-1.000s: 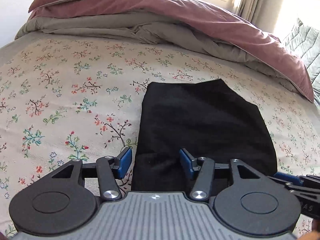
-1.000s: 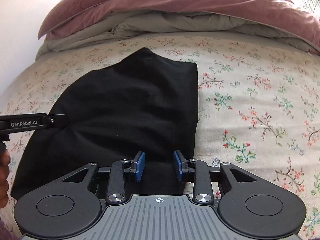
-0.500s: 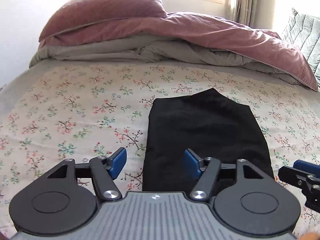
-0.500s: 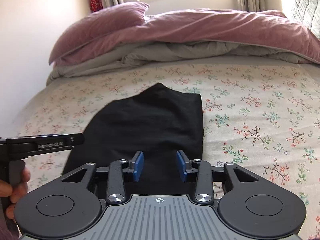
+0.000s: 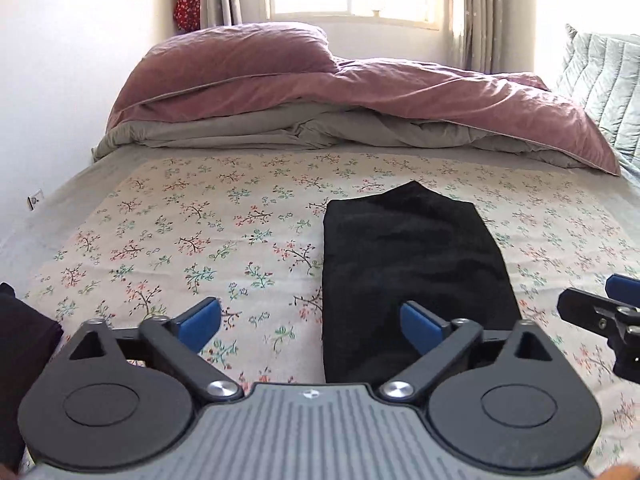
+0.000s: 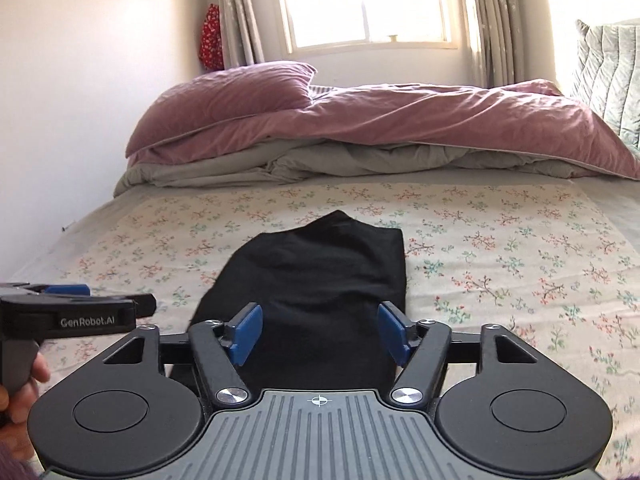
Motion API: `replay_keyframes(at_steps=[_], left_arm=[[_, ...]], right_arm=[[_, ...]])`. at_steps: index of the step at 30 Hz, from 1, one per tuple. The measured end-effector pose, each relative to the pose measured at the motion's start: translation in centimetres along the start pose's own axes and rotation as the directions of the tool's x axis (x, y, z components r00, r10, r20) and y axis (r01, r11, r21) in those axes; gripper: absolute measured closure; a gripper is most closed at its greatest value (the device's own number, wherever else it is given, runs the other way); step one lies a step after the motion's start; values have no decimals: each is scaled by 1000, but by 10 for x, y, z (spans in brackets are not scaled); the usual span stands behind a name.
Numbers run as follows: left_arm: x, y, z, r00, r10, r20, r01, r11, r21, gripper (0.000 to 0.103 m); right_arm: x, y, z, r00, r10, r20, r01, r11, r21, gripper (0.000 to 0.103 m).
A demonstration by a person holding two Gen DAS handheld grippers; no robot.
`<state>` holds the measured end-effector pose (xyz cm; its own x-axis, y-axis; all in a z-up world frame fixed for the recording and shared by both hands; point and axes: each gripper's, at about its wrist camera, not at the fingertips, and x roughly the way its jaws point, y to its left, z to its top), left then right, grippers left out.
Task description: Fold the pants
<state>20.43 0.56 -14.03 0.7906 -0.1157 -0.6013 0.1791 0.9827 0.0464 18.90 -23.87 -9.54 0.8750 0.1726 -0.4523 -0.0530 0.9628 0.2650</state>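
On the bed (image 5: pixel 168 248), spread with a flowered sheet, the black pants (image 5: pixel 412 264) lie folded into a flat, roughly rectangular stack with one small peak sticking up at the far edge. From the left wrist view the left gripper (image 5: pixel 310 324) hangs above the near edge of the bed with its blue-padded fingers (image 5: pixel 198 322) spread wide and nothing between them; the left pad is over bare sheet and the right pad sits over the near left part of the pants, though whether it touches the cloth cannot be told. From the right wrist view the right gripper (image 6: pixel 320 334) is likewise spread wide and holds nothing, its two pads framing the near end of the pants. Each gripper shows at the edge of the other's view, the left one gripped by a hand (image 6: pixel 20 396) at the lower left of the right wrist view. Beyond the pants, at the head of the bed, a mauve duvet (image 5: pixel 400 96) with a grey underside is bunched up beside a matching pillow (image 5: pixel 236 50), below a bright window (image 6: pixel 368 0) with curtains.
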Motion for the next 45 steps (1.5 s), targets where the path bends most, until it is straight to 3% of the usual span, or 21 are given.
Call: replay_keyframes(at_steps=[6, 9, 14, 17, 45], left_arm=[[-8, -5, -22, 998, -27, 58, 24, 998, 55, 0], [7, -7, -32, 999, -2, 40, -2, 994, 105, 0], [23, -5, -34, 1000, 8, 8, -8, 996, 84, 0], [23, -11, -35, 1000, 6, -3, -6, 996, 85, 0], [24, -14, -36, 998, -27, -57, 28, 999, 25, 0]], right_arm=[[-40, 14, -26, 998, -21, 61, 21, 1000, 7, 19], [-35, 13, -33, 999, -5, 36, 5, 1000, 1, 17], [-17, 5, -43, 998, -53, -17, 53, 999, -10, 15], [-14, -1, -47, 998, -63, -29, 63, 998, 4, 8], [-14, 2, -52, 995, -81, -50, 79, 996, -38, 5]])
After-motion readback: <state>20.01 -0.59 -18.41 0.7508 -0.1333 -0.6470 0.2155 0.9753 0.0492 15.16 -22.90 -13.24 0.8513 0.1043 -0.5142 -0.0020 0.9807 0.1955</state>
